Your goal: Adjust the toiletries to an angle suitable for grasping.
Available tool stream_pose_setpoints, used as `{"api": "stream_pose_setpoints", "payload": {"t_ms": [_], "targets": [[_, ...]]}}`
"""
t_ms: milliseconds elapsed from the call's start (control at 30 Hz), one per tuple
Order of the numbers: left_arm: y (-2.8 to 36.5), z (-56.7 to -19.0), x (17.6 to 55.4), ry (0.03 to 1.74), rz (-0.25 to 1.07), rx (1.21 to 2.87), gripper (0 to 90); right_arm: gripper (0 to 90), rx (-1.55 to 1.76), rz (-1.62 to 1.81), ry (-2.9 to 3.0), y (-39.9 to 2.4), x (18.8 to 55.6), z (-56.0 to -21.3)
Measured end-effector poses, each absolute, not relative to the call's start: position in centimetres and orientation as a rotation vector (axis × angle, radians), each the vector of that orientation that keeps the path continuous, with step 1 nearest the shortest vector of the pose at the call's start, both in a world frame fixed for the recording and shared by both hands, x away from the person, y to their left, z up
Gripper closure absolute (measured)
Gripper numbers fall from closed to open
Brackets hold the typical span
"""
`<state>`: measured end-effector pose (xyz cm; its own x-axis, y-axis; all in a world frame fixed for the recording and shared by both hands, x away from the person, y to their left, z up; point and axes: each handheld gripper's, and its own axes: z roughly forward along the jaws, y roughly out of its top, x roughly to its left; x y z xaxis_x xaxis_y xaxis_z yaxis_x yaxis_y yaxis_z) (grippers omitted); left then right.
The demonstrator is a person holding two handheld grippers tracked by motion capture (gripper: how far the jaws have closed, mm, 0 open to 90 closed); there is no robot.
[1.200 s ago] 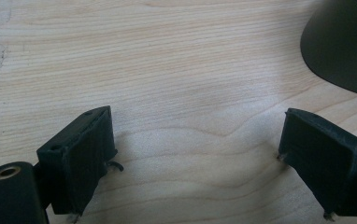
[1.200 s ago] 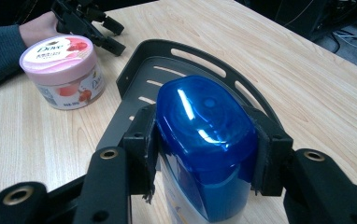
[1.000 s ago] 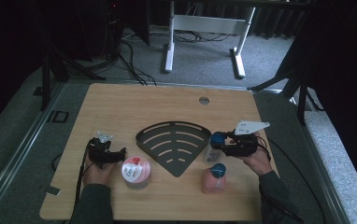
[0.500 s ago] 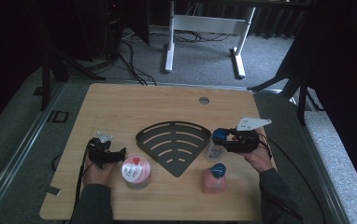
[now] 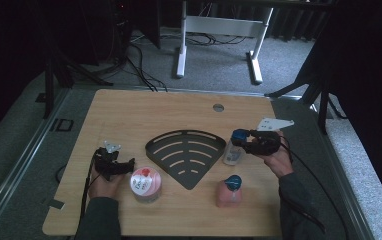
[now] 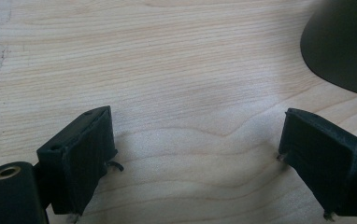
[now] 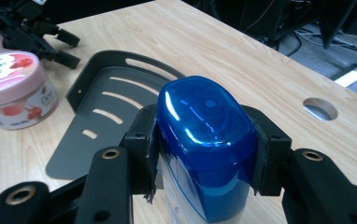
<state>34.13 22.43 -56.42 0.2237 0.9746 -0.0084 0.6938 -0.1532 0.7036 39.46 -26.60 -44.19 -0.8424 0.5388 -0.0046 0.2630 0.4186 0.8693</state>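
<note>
My right gripper (image 5: 241, 137) is shut on the blue cap of a clear bottle (image 5: 230, 155) at the right edge of the black fan-shaped slotted rack (image 5: 186, 155). In the right gripper view both pads squeeze the glossy blue cap of the bottle (image 7: 204, 126), one on each side, in my right gripper (image 7: 204, 158). My left gripper (image 5: 127, 167) rests low at the front left, just left of a pink jar (image 5: 145, 184). Its jaws stand wide apart over bare wood in the left gripper view (image 6: 195, 154), with nothing between them.
A pink bottle with a blue cap (image 5: 229, 192) stands near the front edge, right of the rack's tip. The wooden table (image 5: 129, 115) has a round cable hole (image 5: 218, 107) at the back. The pink jar (image 7: 15, 91) and the rack (image 7: 106, 107) lie beyond the held bottle.
My right gripper has carried the blue-capped bottle a little toward the far side of the table, alongside the rack's right edge. My left gripper has stayed put.
</note>
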Motion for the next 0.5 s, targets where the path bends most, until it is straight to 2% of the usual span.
{"api": "stream_pose_setpoints", "payload": {"t_ms": [500], "targets": [[22.4, -56.4, 34.1, 1.532, 0.621, 1.918, 10.5, 52.0, 0.72, 1.351, 2.369, -26.4, 41.0, -44.1]]}}
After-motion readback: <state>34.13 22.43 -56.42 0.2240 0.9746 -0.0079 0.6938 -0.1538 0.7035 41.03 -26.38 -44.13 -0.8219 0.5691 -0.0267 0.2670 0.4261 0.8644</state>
